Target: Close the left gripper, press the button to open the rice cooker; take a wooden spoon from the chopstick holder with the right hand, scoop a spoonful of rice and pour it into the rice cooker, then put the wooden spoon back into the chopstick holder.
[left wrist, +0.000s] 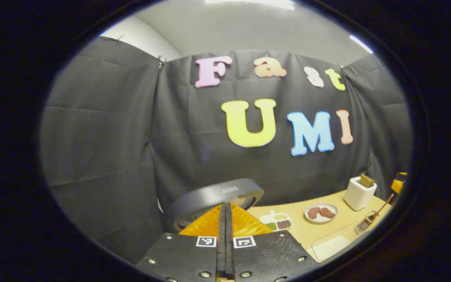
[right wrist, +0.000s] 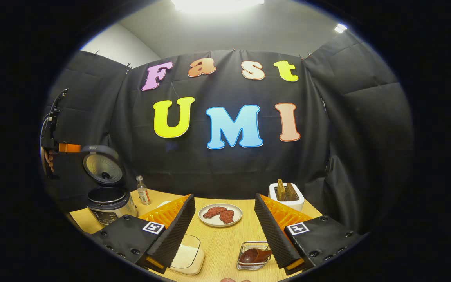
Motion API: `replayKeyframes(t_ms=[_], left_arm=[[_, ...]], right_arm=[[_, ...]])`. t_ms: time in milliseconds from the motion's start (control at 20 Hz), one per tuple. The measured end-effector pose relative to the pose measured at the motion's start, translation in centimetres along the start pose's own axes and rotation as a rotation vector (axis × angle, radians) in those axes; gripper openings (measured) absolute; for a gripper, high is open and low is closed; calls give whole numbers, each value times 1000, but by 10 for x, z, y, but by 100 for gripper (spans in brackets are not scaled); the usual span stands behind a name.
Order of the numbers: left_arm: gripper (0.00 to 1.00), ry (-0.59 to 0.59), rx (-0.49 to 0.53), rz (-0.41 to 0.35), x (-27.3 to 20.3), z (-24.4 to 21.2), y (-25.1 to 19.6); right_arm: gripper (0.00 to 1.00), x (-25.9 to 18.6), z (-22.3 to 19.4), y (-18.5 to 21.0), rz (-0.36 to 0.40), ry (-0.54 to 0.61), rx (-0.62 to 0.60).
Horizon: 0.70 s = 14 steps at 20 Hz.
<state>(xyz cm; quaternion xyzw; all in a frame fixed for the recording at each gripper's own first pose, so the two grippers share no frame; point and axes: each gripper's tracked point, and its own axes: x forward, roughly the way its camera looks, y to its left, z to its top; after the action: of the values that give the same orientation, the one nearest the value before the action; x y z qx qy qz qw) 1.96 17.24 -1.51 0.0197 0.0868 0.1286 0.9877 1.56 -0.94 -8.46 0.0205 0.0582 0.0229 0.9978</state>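
Bright ceiling lights (right wrist: 217, 4) glare white above the black cloth wall (right wrist: 229, 164), washing out the ceiling around them. Below that wall the wooden table (right wrist: 225, 243) is evenly lit, with soft shadows. Straight lines bow strongly toward each view's edges, where detail softens.

Count on table (right wrist: 225, 244): one rice cooker (right wrist: 110, 203), lid up; one small bottle (right wrist: 143, 190); one plate (right wrist: 220, 215) with two reddish pieces; one toaster (right wrist: 287, 197) with two slices; one wire chopstick holder (right wrist: 253, 256) with one wooden spoon (right wrist: 253, 255); one shallow rice container (right wrist: 186, 254); one divided dish (left wrist: 276, 222).
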Motion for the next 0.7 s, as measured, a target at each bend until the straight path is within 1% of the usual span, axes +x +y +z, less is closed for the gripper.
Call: replayKeyframes(t_ms=[100,250,350,450,600,650,700], left_arm=[[1,-67,-26,18,-16,11,-3],[0,-88,-80,15,-42,9,-4],[11,-102,-57,2,-55,2,-18],[34,-127,5,-24,-60,-1,-37],[97,-144,67,-46,-69,-10,-64],[96,-149,62,-61,-70,-11,-76],[97,-145,46,-84,-72,-13,-89]], right_arm=[[98,-2,4,0,6,-7,13],[97,-5,7,-2,11,-18,10],[98,-6,7,-7,5,-18,12],[98,-7,5,-17,-11,-4,4],[98,-10,9,-43,-67,14,-14],[98,-10,10,-52,-87,22,-15],[98,-10,9,-61,-106,32,-7]])
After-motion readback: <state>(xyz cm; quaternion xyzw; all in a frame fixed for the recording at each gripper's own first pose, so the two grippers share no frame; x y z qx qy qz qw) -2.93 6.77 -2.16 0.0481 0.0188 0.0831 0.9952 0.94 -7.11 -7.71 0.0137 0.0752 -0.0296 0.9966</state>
